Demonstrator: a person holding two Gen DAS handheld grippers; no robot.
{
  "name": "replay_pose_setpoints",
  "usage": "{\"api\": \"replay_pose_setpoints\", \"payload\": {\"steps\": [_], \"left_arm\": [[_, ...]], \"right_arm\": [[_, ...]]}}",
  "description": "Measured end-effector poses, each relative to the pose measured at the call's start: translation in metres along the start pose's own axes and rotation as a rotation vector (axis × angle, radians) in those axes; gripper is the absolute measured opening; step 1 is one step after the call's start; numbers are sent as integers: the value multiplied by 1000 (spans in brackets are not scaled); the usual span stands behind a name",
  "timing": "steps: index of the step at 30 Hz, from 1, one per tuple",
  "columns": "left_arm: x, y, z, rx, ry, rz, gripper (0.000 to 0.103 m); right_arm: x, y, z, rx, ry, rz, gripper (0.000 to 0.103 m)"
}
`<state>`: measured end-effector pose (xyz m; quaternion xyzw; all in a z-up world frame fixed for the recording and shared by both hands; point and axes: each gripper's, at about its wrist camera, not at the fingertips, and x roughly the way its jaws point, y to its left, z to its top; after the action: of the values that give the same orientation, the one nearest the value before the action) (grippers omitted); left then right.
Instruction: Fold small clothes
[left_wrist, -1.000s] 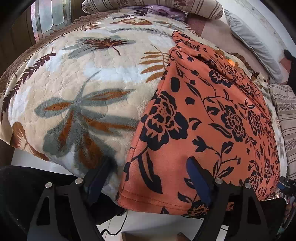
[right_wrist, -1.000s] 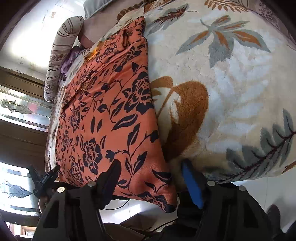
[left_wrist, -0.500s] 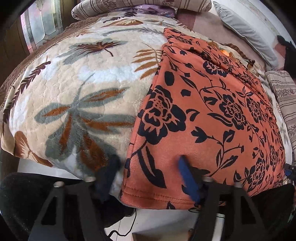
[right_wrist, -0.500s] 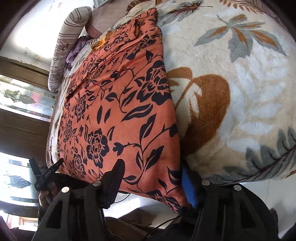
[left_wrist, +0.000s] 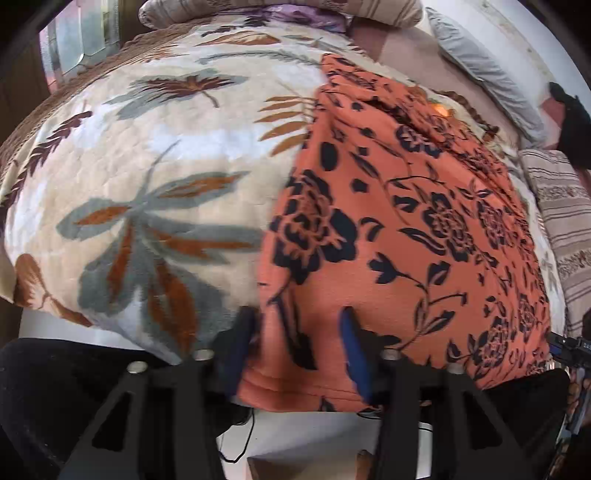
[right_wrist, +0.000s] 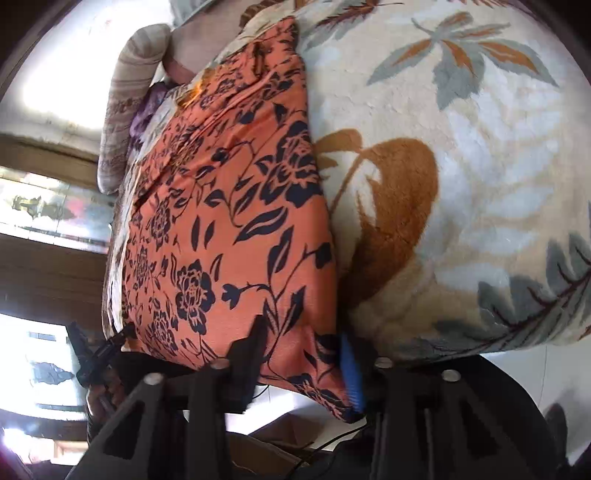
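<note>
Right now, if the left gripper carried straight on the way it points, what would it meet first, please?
Probably the orange floral garment: its near hem corner already lies between the opening jaws of the left gripper, with the leaf-patterned blanket underneath.

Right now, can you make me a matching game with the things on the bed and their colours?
Things:
1. garment
2. blanket
3. long pillow
4. finger pads

Colours:
A. blue
B. cream with grey and brown leaves
C. orange with black flowers
D. beige with brown stripes

Pairs: 1-C, 2-B, 3-D, 4-A
</note>
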<state>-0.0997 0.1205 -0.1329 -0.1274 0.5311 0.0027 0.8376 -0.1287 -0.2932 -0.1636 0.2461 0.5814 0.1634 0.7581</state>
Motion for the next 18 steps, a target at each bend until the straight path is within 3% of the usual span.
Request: {"api": "replay_pose_setpoints", "payload": {"steps": [1, 3, 4, 6, 10, 12, 15, 18], "left_arm": [[1, -4, 0, 26, 1, 24, 55], [1, -10, 0, 63, 11, 49, 6], [-3, -8, 3, 53, 15, 23, 6], [-24, -1, 13, 8, -33, -51, 6], [-45, 0, 33, -7, -89, -89, 6], [-29, 0, 32, -1, -47, -56, 6], [10, 0, 18, -28, 80, -15, 6], [4, -5, 18, -6, 56, -17, 6]], "right_arm": [[1, 2, 0, -12, 3, -13, 48], [5, 6, 0, -20, 21, -34, 19], [4, 7, 0, -6, 19, -18, 6], [-12, 13, 2, 14, -41, 54, 6], [-46, 26, 13, 14, -145, 139, 6], [-33, 21, 13, 21, -107, 116, 6], [2, -6, 4, 111, -16, 99, 6], [-2, -3, 5, 109, -26, 121, 6]]}}
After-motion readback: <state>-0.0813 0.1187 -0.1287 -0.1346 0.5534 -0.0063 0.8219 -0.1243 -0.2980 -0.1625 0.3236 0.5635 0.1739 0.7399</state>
